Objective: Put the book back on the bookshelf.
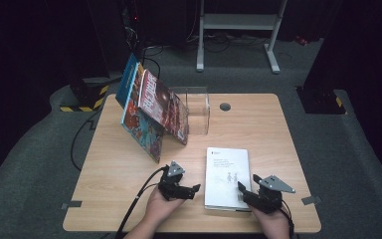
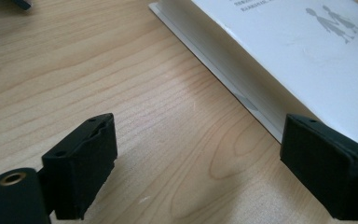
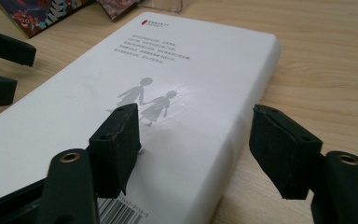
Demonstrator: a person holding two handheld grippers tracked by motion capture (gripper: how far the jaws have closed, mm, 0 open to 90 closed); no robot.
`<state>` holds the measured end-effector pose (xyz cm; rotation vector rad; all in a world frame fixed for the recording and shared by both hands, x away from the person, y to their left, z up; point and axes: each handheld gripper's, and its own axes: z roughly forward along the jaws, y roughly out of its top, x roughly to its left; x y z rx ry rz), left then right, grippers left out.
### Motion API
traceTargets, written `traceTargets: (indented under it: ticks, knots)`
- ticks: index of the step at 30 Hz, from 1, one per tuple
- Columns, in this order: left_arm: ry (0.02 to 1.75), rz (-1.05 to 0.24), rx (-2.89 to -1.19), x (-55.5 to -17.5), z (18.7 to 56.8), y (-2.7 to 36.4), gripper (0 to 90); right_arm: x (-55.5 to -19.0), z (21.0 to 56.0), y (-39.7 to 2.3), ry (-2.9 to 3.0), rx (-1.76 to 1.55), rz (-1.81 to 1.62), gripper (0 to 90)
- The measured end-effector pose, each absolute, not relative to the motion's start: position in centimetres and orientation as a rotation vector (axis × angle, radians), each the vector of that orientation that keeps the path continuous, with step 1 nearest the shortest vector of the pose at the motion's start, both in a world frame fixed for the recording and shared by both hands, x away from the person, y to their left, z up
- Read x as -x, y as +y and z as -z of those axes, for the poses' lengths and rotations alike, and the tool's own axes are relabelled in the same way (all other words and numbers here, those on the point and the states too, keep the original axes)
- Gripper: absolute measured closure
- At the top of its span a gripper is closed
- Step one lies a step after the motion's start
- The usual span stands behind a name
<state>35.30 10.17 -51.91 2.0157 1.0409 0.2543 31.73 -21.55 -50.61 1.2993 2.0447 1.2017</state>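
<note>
The white book lies flat on the wooden table, back cover up, near the person's edge, and every place here is given from it. The right gripper sits at the book's near right corner; in the right gripper view its jaws stand spread, one above the cover beside the printed figures and the other out past the book's right long edge over bare wood, so that edge runs between them with neither pad pressing on it. The left gripper lies just off the book's left long edge, close to the near corner; in the left gripper view its jaws are spread over bare table, the book's left edge passing just beyond the jaw nearest it, and nothing is between them. The cover is plain white with a small grey silhouette of two figures hand in hand, a few lines of small print above, a red mark near the far corner and a barcode at the near end; the print is too small to read. Beyond the book's far left corner, colourful books lean against a clear plastic stand, whose outline is hard to make out. The barcode is cut off by the frame, and the room behind the table is dark.
</note>
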Motion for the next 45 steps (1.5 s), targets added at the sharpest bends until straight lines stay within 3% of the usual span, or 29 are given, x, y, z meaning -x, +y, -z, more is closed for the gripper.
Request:
traceTargets:
  ticks: [10, 31, 45]
  knots:
    - [1.04, -0.246, -1.968, -35.2, 51.8, 10.5, 13.2, -33.0, 51.0, -21.3, 2.081, -1.371, -1.227, 25.8]
    - [1.057, -0.247, -1.919, -34.6, 51.3, 12.5, 14.0, -33.1, 50.8, -20.4, 2.065, -1.365, -1.194, 29.8]
    - [1.065, -0.245, -1.88, -34.1, 50.8, 13.4, 14.5, -32.8, 51.0, -15.7, 2.187, -1.22, -1.261, 29.6]
